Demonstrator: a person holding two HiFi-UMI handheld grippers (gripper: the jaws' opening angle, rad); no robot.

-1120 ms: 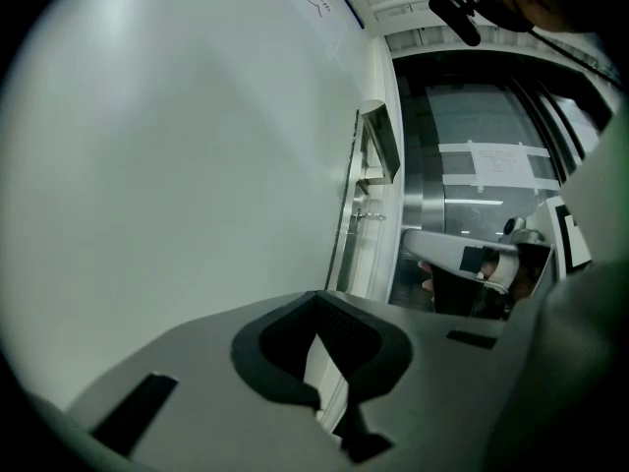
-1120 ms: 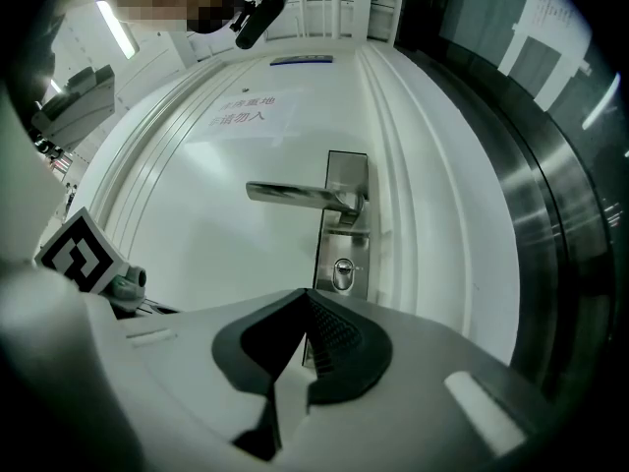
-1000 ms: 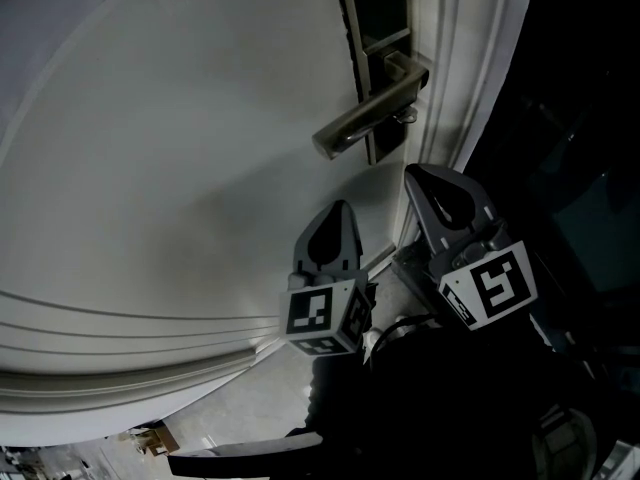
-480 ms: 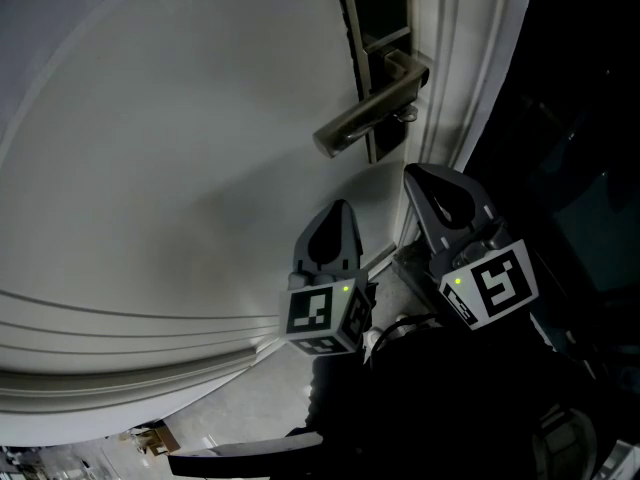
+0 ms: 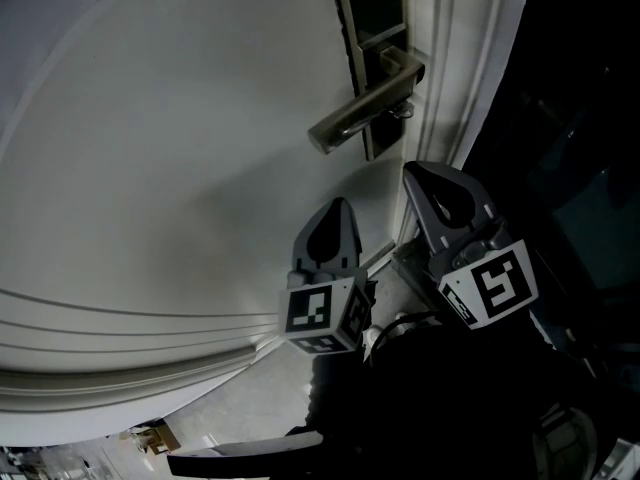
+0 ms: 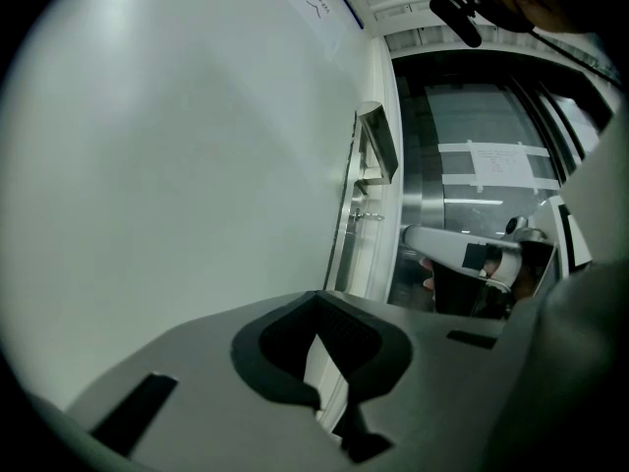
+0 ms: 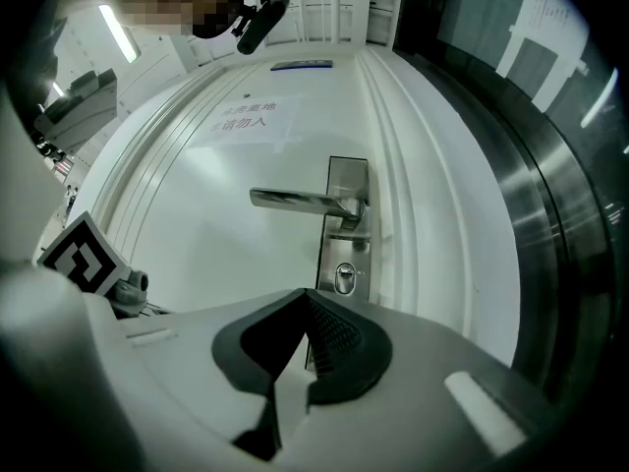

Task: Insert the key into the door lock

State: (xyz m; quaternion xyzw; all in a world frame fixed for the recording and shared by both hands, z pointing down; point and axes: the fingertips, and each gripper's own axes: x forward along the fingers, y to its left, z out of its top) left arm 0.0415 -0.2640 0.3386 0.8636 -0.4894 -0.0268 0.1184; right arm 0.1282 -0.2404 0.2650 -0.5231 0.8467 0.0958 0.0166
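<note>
Silver metal lever door handle (image 7: 300,201) mid-frame on white door (image 5: 150,168), oval keyhole lock (image 7: 344,278) just under it, left gripper (image 6: 316,296) and right gripper (image 7: 305,294) both pressed together, nothing pinched, lower centre, short of the lock

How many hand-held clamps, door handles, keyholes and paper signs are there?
Clamps: 2 (left gripper, right gripper)
Door handle: 1
Keyhole: 1
Paper sign: 1
Total: 5

Brushed metal handle (image 7: 295,201), smooth matt door (image 7: 197,155)
</note>
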